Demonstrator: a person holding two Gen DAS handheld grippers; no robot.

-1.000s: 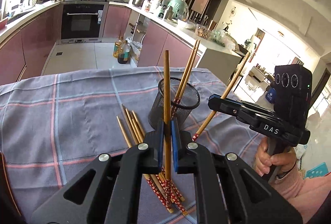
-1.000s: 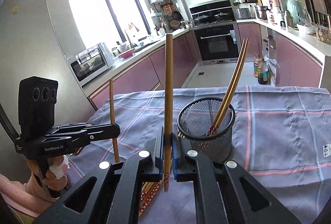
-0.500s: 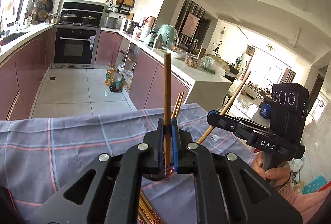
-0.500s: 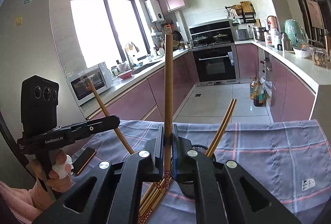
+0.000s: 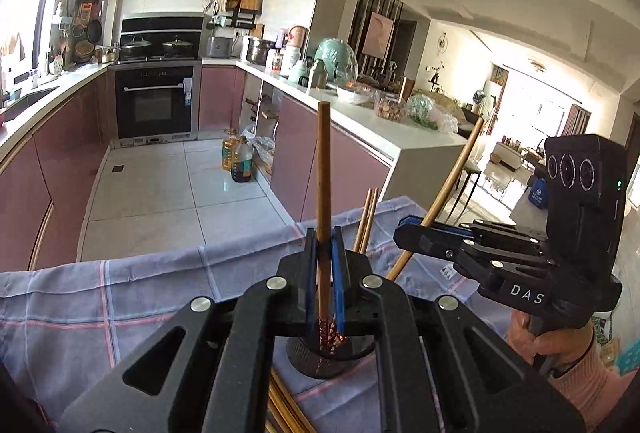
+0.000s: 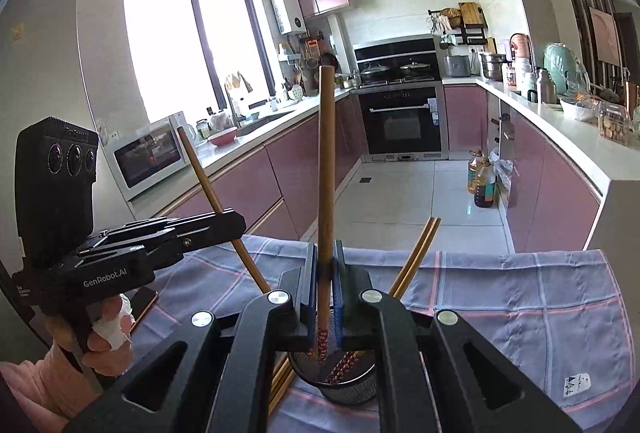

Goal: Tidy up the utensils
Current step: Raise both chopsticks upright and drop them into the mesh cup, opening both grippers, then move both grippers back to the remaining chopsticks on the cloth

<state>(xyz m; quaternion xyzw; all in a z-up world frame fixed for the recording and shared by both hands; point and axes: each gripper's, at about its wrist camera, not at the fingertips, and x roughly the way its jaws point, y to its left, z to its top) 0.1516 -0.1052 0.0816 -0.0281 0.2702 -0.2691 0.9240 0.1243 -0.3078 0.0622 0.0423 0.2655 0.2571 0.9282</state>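
Observation:
My left gripper is shut on an upright wooden chopstick, its red patterned tip hanging over the black mesh cup below. My right gripper is shut on another upright chopstick, whose patterned tip also hangs at the mesh cup. Two chopsticks lean in the cup. Each gripper shows in the other's view: the right gripper with its slanted chopstick, the left gripper with its slanted chopstick. Loose chopsticks lie on the cloth beside the cup.
A blue checked cloth covers the table. A dark phone lies near the left hand. Beyond the table edge are the tiled kitchen floor, oil bottles, pink cabinets and an oven.
Both grippers have risen with their chopsticks and come in over the mesh cup. The cup now sits low beneath the fingers, and the loose chopsticks have slid mostly out of view.

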